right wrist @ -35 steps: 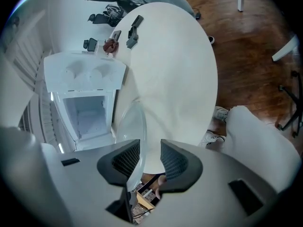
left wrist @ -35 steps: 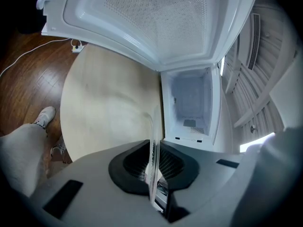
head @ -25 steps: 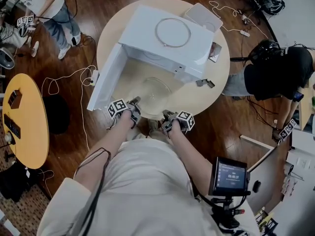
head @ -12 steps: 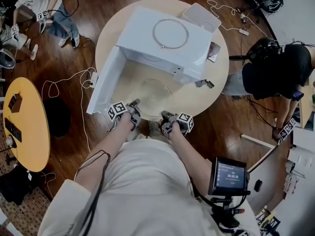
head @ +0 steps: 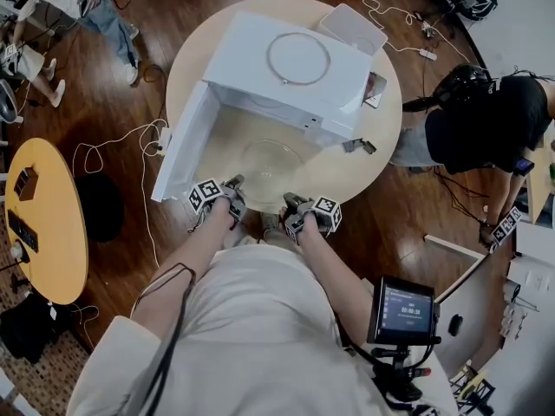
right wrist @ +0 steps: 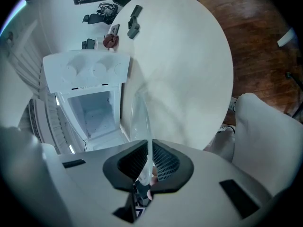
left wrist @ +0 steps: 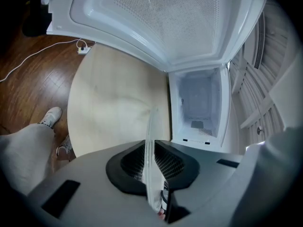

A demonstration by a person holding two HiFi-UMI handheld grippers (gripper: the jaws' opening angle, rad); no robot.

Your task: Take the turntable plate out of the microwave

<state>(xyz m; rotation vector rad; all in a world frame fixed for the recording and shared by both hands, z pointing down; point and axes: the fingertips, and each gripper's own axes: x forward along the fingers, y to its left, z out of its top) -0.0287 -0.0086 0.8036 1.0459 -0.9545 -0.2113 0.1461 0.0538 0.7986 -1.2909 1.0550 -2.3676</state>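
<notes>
The left hand-held gripper (head: 234, 183) is clamped tight on the near left rim of the glass turntable plate (head: 270, 163). Its own view shows the clear rim edge-on, pinched between the two ribbed black pads. A hold at the rim makes sense, since a wide, thin, slippery disc offers nothing else to bite on.

The plate lies roughly level, already outside the microwave (head: 286, 59). It sits over the round pale surface (head: 347, 173) in front of the empty cavity, with the open door (head: 180, 150) swung out to its left. Whether its underside rests on the surface or hangs just above it cannot be told.

The right hand-held gripper (head: 289, 202) has just been closing its jaws. Its view now shows them pressed on the near right rim, with the glass between the pads. Two holds spread apart on the same near edge probably serve to keep the disc from tipping or swivelling, as it could in a single pinch. Both grippers slope down toward the plate from the person's side.

A ring (head: 299, 57) lies on top of the microwave, well away from the plate. The removal looks nearly done, and what remains is probably carrying the plate clear.
</notes>
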